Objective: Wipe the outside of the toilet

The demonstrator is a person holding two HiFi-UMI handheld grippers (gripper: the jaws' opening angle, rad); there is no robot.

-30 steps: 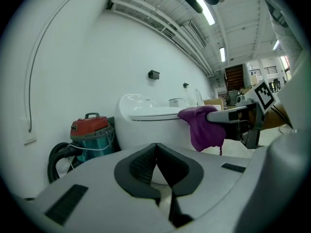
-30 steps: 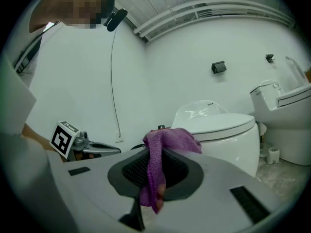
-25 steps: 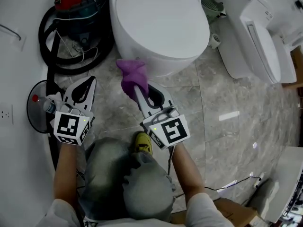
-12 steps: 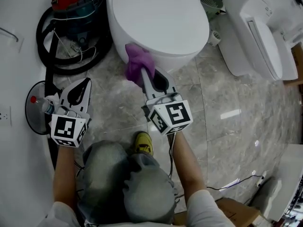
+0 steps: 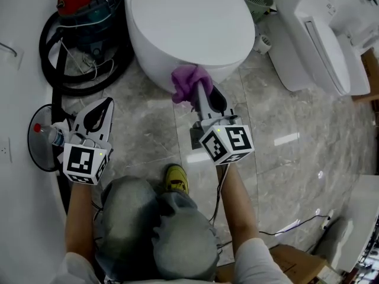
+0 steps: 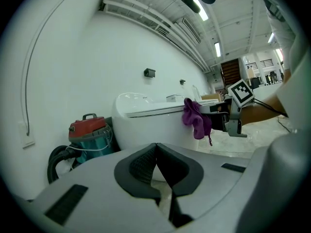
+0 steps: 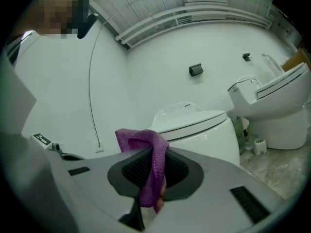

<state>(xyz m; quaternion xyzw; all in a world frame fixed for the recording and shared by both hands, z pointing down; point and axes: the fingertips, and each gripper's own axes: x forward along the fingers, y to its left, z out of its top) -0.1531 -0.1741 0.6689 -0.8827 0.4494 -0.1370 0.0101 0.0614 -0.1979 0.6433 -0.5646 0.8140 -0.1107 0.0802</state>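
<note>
Right gripper (image 5: 200, 94) (image 7: 153, 173): jaws clamped on purple cloth (image 5: 188, 81) (image 7: 146, 147) (image 6: 195, 117). The cloth is pinched btwn the dark pads; one fold bunches over the tips, a tail hangs down inside the jaw opening. This gripper points to the far side, w/ the cloth up against the near wall of the toilet (image 5: 189, 22) (image 6: 146, 126) (image 7: 206, 130), just under the lid's rim, a bit right of the bowl's centre. Looks like contact; can't tell how firm. Toilet lid is down.

Left gripper (image 5: 105, 105) (image 6: 156, 152): jaws together, tips meeting, nothing btwn them. It is held low at near left, well apart from the toilet & cloth, aimed toward the far side.

Outward, left side:
- Bottle w/ red cap (image 5: 50, 134) just left of the left gripper, over a dark round base (image 5: 37, 149).
- Red & teal vacuum (image 5: 83, 5) (image 6: 90, 134) at far left, beside the toilet, w/ its black hose (image 5: 52, 64) looped on the floor round it.

Outward, right side:
- Second toilet (image 5: 323, 40) (image 7: 272, 103), white, at far right.
- Small white cup (image 5: 263, 42) (image 7: 259, 146) on the floor btwn the two toilets.

Floor (image 5: 284, 117) is grey marble-look tile, glossy. A yellow shoe (image 5: 176, 179) shows at near centre, btwn the person's two arms.
</note>
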